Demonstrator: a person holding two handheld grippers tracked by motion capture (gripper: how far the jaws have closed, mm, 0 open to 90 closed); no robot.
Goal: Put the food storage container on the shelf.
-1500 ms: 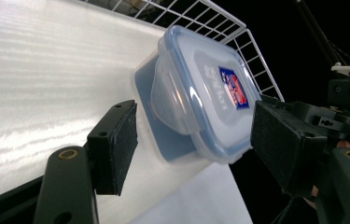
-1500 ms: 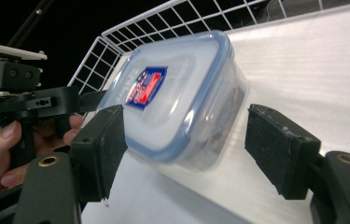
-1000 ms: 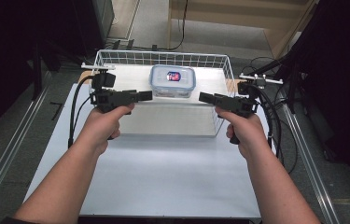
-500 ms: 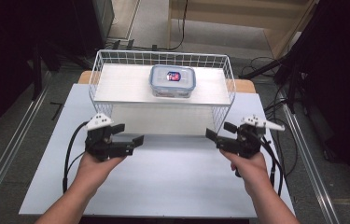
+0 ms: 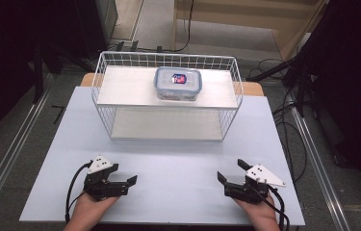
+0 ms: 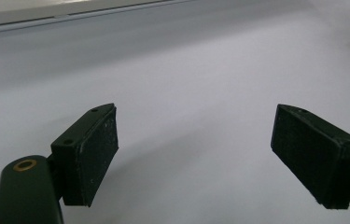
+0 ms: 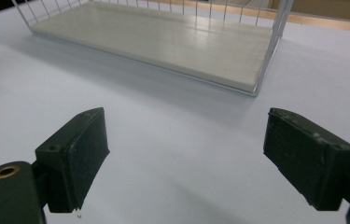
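Nearest the person, the left gripper point(image 5: 122, 182) and right gripper point(image 5: 230, 172) rest low over the pale table point(image 5: 178, 163), well apart from each other and well short of the white wire rack point(image 5: 105, 94). Each has its 2 jaws spread wide with nothing between them; the left gripper view shows bare tabletop between the pads point(image 6: 95, 154). Beyond them the rack stands at the table's far side with 2 shelves. Its lower shelf point(image 7: 163, 42) is bare. On its upper shelf point(image 5: 125, 89), right of centre, sits 1 lidded plastic food container point(image 5: 178, 83); something red and blue shows through the clear lid, too small to identify.
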